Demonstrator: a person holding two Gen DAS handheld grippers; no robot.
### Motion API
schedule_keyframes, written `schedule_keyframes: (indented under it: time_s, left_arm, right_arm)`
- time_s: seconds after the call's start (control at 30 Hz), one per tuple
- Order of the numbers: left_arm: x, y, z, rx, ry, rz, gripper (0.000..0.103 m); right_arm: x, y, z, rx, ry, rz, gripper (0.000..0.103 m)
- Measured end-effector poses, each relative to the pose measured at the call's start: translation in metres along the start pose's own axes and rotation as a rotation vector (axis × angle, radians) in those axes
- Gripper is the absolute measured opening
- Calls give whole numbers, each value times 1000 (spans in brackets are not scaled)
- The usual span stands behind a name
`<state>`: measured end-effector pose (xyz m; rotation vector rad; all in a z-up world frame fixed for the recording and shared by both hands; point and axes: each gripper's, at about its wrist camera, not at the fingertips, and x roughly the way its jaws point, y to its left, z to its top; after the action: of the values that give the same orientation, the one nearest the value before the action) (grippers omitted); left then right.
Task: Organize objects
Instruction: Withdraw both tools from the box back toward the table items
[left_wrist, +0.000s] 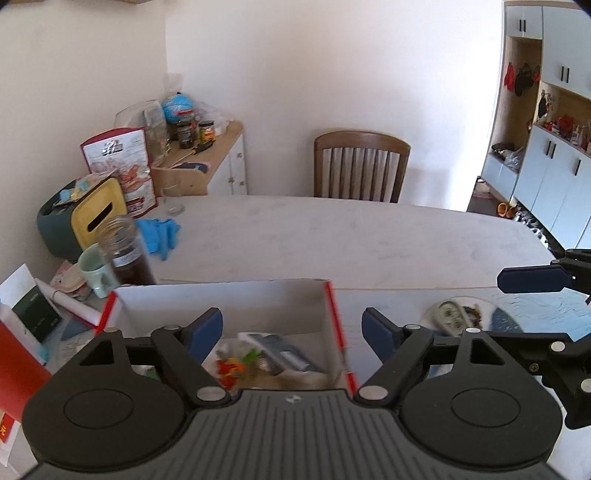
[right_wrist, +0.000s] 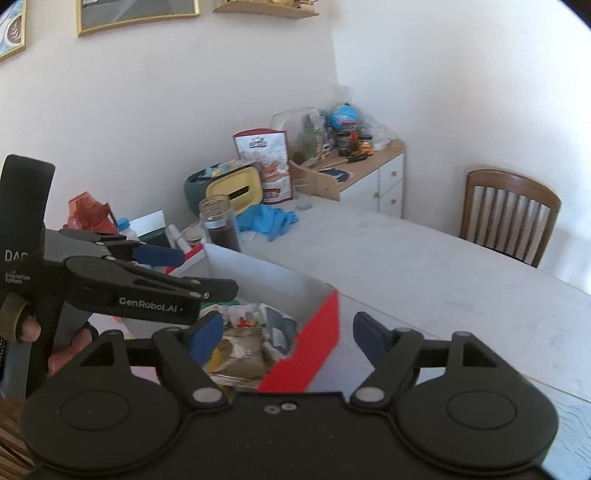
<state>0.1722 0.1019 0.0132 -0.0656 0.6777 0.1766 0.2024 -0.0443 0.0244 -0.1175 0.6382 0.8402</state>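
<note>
On the table (left_wrist: 332, 236), left to right, stand a pale green mug (left_wrist: 96, 271), a glass jar (left_wrist: 127, 251) of dark liquid, and a white, red-edged cardboard box (left_wrist: 236, 302) holding jumbled packets, under the released, empty jaws of the left gripper (left_wrist: 291, 332) and right gripper (right_wrist: 288, 334).

The left wrist view looks forward and downward along its own gripper fingers (left_wrist: 212, 330), from close above the near rim of the open cardboard box (left_wrist: 221, 295). It faces the far wall, with the wooden chair (left_wrist: 360, 166) beyond the box.

The right wrist view sits close above the box (right_wrist: 266, 273) at its red corner, angled leftward across it. The side cabinet (right_wrist: 373, 173) lies beyond the box; the chair (right_wrist: 508, 214) is far right of it.

Both views share the box interior, the brown jar (left_wrist: 127, 251) behind the box, the blue gloves (left_wrist: 159, 236), the cabinet and the chair. Each view catches the other gripper beside the box.
</note>
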Motion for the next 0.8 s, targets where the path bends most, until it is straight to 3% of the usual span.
schedule_keyframes:
  time_s: [0.33,0.8]
  left_arm:
    - [9,-58,-1,3,4,-67,84]
    - [47,-148,-17,67,79,-151,88]
  right_arm:
    - [-29,-51,-19,57,-23,-81,93]
    - [-54,-131,-54,116,14,-168,95]
